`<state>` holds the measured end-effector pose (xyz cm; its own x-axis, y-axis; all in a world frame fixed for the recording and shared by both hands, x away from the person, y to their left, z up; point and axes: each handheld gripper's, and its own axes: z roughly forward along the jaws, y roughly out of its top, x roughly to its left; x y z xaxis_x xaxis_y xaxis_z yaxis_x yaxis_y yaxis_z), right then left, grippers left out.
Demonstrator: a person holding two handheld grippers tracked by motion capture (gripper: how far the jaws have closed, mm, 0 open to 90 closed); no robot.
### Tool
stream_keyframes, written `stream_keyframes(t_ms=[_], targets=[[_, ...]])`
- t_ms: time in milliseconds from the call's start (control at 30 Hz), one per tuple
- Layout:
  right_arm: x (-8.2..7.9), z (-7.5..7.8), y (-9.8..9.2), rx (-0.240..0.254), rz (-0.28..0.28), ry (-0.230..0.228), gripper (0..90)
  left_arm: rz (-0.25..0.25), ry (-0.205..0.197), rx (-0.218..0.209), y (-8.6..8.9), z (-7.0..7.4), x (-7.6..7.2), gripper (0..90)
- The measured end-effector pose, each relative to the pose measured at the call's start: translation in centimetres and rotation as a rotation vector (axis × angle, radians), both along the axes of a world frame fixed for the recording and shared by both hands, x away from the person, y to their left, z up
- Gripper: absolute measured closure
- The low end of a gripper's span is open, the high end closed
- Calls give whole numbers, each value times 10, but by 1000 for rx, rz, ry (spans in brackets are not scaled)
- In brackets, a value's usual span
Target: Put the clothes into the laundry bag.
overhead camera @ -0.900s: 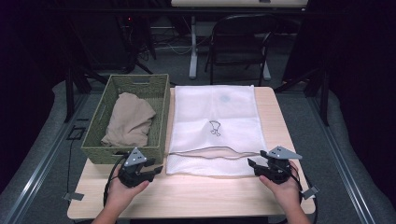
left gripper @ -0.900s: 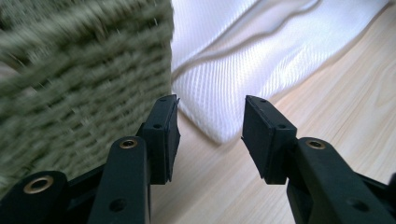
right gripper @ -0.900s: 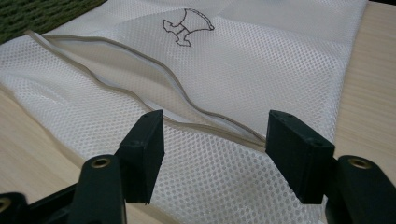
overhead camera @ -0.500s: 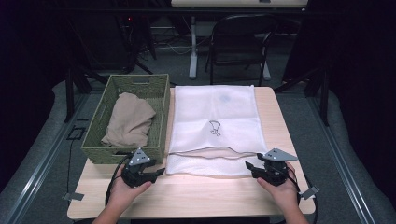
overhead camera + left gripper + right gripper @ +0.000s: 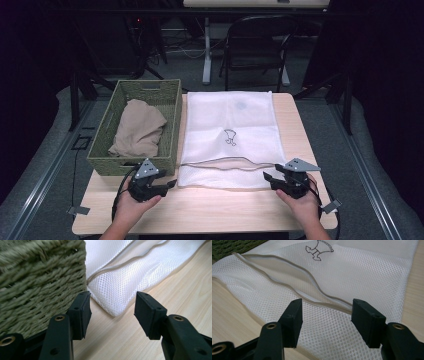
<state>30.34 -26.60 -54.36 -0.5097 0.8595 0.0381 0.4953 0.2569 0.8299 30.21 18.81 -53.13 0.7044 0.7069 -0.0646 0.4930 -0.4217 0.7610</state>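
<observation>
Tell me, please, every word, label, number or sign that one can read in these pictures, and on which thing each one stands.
There are none to quote: no readable word or number stands on anything.
White mesh bag: a small black outline drawing, a figure and not letters.
Green woven basket: no label seen.
Beige cloth in the basket: no print seen.
Wooden table: no marking.

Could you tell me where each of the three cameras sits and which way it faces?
High view: above the person's side, looking forward and down on the table; both hands with the left tongs and right tongs.
Left gripper view: rides the left tongs, facing the mesh bag corner beside the basket; open jaws.
Right gripper view: rides the right tongs, over the bag's opening; open jaws.
Shared: all three show the bag.
</observation>
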Motion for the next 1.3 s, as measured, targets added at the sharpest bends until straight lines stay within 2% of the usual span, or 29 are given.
stream_keyframes(t_ms=[67, 233, 400, 733, 933, 1067, 1300], targets=[[1, 0, -1, 5, -4, 2, 419, -10, -12, -19, 1, 3, -2, 487], [1, 0, -2, 12, -4, 6, 418, 15, -24, -47, 5, 11, -5, 481], [1, 1, -3, 20, -10, 1, 418, 17, 7, -84, 10, 17, -4, 468], [2, 1, -5, 33, -13, 6, 416, 58, -46, -65, 17, 28, -7, 457], [2, 0, -5, 33, -16, 6, 413, 66, -45, -50, 19, 32, -9, 476], [3, -1, -7, 48, -18, 12, 411, 72, -49, -50, 20, 34, -10, 480], [3, 0, -7, 46, -15, 13, 410, 91, -62, -56, 25, 42, -13, 473]])
